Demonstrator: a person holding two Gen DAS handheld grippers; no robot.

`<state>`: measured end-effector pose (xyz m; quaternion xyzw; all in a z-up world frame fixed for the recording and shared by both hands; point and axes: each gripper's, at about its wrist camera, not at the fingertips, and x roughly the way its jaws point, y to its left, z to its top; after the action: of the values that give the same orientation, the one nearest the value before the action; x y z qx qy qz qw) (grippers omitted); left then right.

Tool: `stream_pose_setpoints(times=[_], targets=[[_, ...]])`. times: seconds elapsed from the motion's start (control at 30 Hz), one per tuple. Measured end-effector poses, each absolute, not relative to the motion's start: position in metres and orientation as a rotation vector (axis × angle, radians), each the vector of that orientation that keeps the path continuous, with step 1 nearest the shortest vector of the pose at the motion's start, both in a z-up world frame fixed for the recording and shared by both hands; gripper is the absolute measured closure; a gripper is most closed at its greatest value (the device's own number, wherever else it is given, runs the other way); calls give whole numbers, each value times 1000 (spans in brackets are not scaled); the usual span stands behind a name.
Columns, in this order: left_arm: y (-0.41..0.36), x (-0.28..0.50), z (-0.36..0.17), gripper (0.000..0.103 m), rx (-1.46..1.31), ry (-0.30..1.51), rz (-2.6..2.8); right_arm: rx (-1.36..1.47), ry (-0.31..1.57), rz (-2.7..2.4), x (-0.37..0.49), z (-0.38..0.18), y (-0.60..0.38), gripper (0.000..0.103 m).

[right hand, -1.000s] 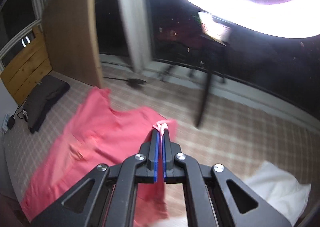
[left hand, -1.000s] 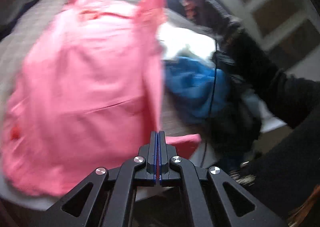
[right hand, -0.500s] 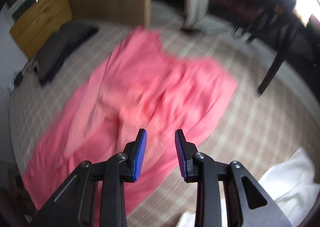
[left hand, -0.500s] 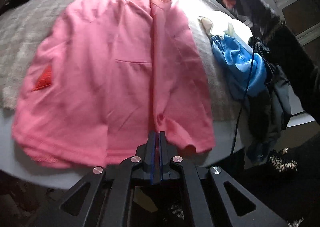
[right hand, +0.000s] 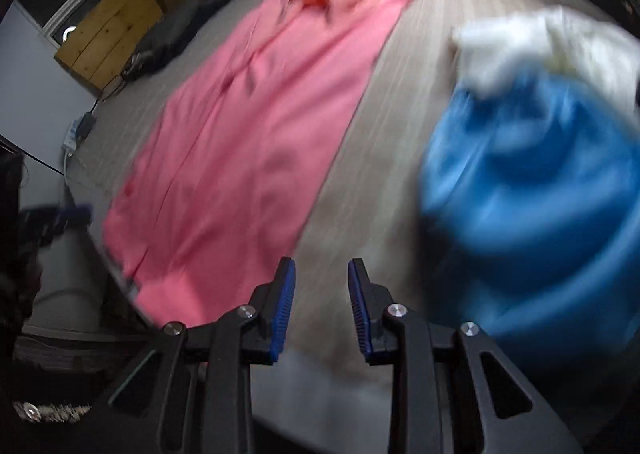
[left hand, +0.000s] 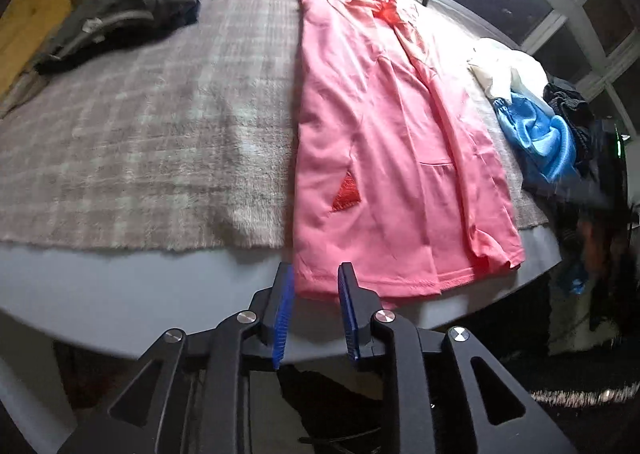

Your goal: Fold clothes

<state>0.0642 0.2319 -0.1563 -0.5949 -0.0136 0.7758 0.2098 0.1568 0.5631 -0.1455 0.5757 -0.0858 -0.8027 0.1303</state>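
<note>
the pink top (left hand: 384,142) lies flat on a plaid blanket (left hand: 152,126), folded lengthwise into a long strip that runs from its hem at the near edge of the bed away toward 12 o'clock, where the collar sits. a red patch (left hand: 347,196) shows low on its left half.

in the left wrist view the left gripper (left hand: 316,310) hangs at 6 o'clock over the near edge of the bed (left hand: 120,286), its jaws opening with a clear gap between the blue pads. the near-left corner of the hem shows in that gap, just beyond the fingertips; the pads do not press on it. the rest of the top stretches from there toward 12 and 1 o'clock.

in the right wrist view, which is blurred, the right gripper (right hand: 322,306) stands with its jaws parted and nothing between them but bare blanket (right hand: 384,158). the top (right hand: 256,134) lies to its 10 to 11 o'clock, its near-right corner just beside the left fingertip, not touching as far as the blur allows.

a blue cloth (right hand: 536,214) bulks at 2 o'clock of the right gripper, with a white cloth (right hand: 516,42) beyond it. in the left view the blue cloth (left hand: 540,134) lies at 2 o'clock, right of the top and apart from it. dark clothes (left hand: 132,18) sit at 10 o'clock on the far left of the blanket.
</note>
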Motion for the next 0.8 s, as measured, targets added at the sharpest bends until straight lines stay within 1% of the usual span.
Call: stream_pose_setpoints(times=[0.03,0.1,0.13,0.17,0.27,0.33,0.4,0.43,0.47,0.5,0.53,0.57,0.6,0.67,0.8], targets=[[232,60,-160,80,-1658,-44,2128,1692,-267,-2343,164,-149,555,75],[239,53,-166,74,-1657,-9,2094,1705,-259,-2375,173,-151,543,69],[243,51,-169,74,-1656,23,2083,1704,-232,-2411,176,-149,537,58],[246,50,-171,73,-1655,61,2076,1710,-213,-2433,179,-148,532,55],[249,52,-177,72,-1655,109,2039,1741,-165,-2441,184,-148,516,55],[255,55,-179,72,-1641,151,2018,1749,-31,-2473,189,-150,502,55],[262,60,-179,75,-1610,194,1986,1747,46,-2495,191,-151,493,53],[265,61,-179,80,-1600,202,1974,1744,60,-2500,191,-151,491,53],[267,63,-179,98,-1596,206,1961,1741,60,-2501,191,-151,491,54],[269,63,-180,99,-1596,203,1946,1738,57,-2502,190,-151,492,56],[270,63,-179,99,-1591,190,1939,1735,59,-2505,190,-150,493,69],[270,63,-176,100,-1586,174,1935,1735,23,-2485,189,-149,497,94],[270,62,-173,100,-1582,158,1932,1737,-49,-2442,188,-149,502,99],[267,59,-167,100,-1586,110,1914,1729,-226,-2372,186,-147,515,99],[266,42,-144,100,-1602,-30,1863,1675,-462,-2307,178,-131,542,99]])
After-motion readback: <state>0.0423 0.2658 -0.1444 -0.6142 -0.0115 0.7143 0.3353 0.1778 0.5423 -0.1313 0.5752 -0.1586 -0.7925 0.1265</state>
